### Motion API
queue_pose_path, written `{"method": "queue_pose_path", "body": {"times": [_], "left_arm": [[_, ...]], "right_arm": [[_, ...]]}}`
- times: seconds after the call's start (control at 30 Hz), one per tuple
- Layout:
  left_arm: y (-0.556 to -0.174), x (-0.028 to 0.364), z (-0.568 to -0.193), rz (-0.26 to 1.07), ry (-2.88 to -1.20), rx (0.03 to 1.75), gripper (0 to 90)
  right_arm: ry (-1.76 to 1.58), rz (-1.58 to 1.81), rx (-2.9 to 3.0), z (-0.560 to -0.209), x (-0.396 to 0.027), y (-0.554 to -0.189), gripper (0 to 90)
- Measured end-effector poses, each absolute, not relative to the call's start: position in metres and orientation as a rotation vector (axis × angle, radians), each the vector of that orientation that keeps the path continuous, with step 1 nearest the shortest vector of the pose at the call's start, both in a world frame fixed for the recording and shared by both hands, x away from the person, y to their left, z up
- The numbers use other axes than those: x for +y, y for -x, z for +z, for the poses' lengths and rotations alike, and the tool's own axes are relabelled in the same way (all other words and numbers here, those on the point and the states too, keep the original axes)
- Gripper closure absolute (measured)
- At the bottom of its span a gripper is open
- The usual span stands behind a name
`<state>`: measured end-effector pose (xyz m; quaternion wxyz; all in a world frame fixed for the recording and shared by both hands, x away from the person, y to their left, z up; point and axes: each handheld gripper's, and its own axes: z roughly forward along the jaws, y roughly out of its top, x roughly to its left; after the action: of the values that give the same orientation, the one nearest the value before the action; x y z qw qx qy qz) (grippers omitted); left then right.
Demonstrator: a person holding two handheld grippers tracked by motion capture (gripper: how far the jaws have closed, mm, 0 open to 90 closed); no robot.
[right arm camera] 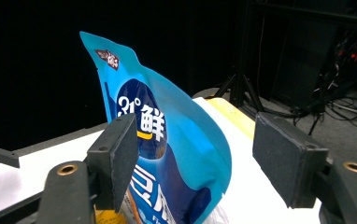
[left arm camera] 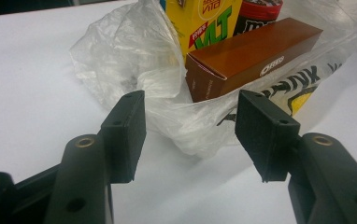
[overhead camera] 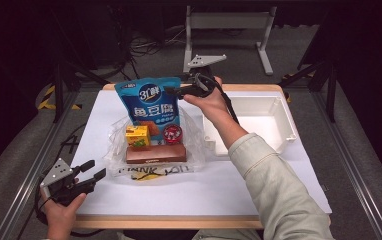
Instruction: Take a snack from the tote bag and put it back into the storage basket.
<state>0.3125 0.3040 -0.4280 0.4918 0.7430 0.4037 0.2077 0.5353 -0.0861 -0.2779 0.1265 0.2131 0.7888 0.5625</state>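
Seen from above: a white-topped table [overhead camera: 129,200] with a wooden rim along its near and far edges, dark floor all round. Near the middle, a little toward the left edge, lies a crumpled clear plastic bag [overhead camera: 116,137] with its mouth spread open. Standing upright inside it, toward the far edge, a tall blue pouch [overhead camera: 146,100]; leaning before that, a yellow carton [overhead camera: 137,136] and a red-lidded tub [overhead camera: 172,133]; lying lengthwise in front, nearest the near edge, a brown box [overhead camera: 155,153].

Held at the pouch's top right corner, close to the far edge: the right gripper [overhead camera: 175,91], pointing left. In the right gripper view, jaws standing well apart, the pouch [right arm camera: 167,154] rising between them, closer to the left pad [right arm camera: 123,158]; no pad pressing on it that can be made out, so nothing gripped.

Resting by the near left corner: the left gripper [overhead camera: 93,169], aimed at the bag's near left side. In the left gripper view, jaws wide and empty, with bare tabletop between the pads [left arm camera: 129,135] and the bag [left arm camera: 120,56] just beyond the tips; brown box [left arm camera: 256,53] and carton [left arm camera: 204,21] showing through the plastic.

By the right edge, a shallow white tray [overhead camera: 279,107], empty-looking, with the right forearm crossing its near left corner. Open white surface along the whole near edge, and in a broad strip along the left edge between bag and rim.
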Motion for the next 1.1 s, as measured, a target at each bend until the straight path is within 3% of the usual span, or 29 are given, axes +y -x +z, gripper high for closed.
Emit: {"method": "queue_pose_path", "body": {"times": [0.67,0.8,1.1], "left_arm": [[-0.317,0.301,-0.427,0.503,-1.83,0.96,43.5],[-0.317,0.302,-0.427,0.503,-1.831,0.96,43.5],[-0.318,0.301,-0.428,0.508,-1.83,0.978,43.6]], "right_arm": [[-0.527,1.61,2.359,-0.307,-0.051,-0.548,31.2],[-0.521,1.602,2.387,-0.308,-0.048,-0.549,35.0],[-0.444,1.585,2.461,-0.312,-0.049,-0.553,59.5]]}}
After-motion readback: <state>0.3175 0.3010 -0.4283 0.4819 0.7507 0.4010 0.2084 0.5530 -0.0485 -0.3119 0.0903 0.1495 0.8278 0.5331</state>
